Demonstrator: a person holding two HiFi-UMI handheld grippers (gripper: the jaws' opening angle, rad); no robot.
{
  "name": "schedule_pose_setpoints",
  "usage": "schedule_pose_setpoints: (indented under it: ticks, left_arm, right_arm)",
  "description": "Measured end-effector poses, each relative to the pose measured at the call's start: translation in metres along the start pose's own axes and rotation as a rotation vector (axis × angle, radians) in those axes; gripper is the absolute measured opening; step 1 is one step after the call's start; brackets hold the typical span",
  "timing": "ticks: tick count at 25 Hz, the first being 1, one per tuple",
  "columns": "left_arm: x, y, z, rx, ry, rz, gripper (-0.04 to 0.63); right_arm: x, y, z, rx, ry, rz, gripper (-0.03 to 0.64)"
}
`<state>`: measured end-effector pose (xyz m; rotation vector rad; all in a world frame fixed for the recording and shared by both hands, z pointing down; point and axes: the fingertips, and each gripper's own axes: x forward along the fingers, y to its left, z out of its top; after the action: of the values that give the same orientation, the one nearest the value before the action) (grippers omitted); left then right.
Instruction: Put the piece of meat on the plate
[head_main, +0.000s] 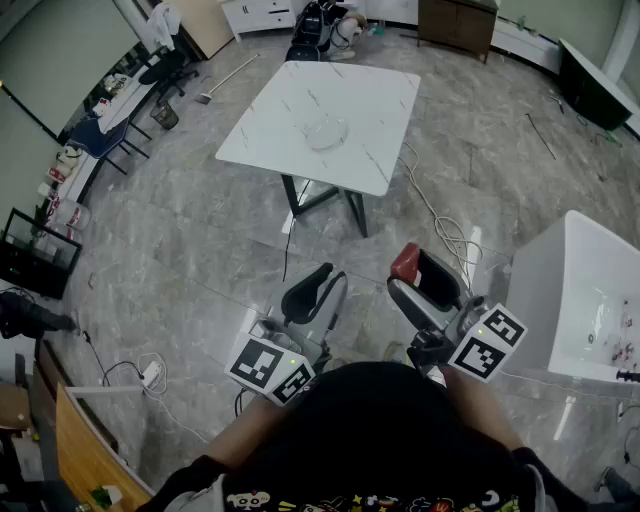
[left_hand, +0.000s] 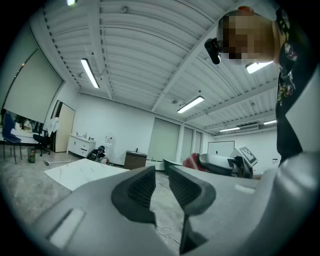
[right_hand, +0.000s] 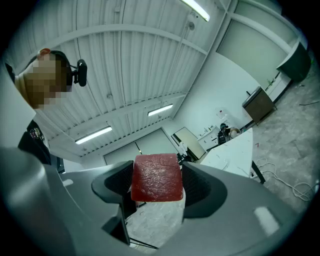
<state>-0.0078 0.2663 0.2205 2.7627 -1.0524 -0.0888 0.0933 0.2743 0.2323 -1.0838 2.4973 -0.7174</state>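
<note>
Table (head_main: 285, 115): white, grey-veined, stood mid-floor.
Cable (head_main: 447, 232): lay looped on grey floor (head_main: 190, 235), near table.
Chair (head_main: 168, 68): dark, by left wall.
Cabinet (head_main: 457, 22): dark brown, at far wall.

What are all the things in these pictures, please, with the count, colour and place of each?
table: one, white with thin veins, in the middle of the floor ahead
plate: one, clear, on the table
piece of meat: one, red, held off the table in the right tongs
cables: a loose bundle, white, on the floor to the right of the table
cabinet: one, dark brown, at the far wall
left tongs: one, grey, jaws a narrow gap apart, nothing between
right tongs: one, grey, closed on the piece of meat
</note>
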Motion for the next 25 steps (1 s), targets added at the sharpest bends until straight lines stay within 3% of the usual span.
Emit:
schedule_pose_setpoints:
  ticks: [12, 25]
  left_arm:
    - [-0.025, 0.034, -0.006, -0.019, 0.020, 0.081, 0.043]
    - [0.024, 0.012, -0.026, -0.024, 0.050, 0.118, 0.043]
  right_arm:
    - [0.022, 0.006, -0.017, -0.058, 0.055, -0.020, 0.331]
    - [0.003, -0.045, 0.003, -0.029, 0.082, 0.005, 0.333]
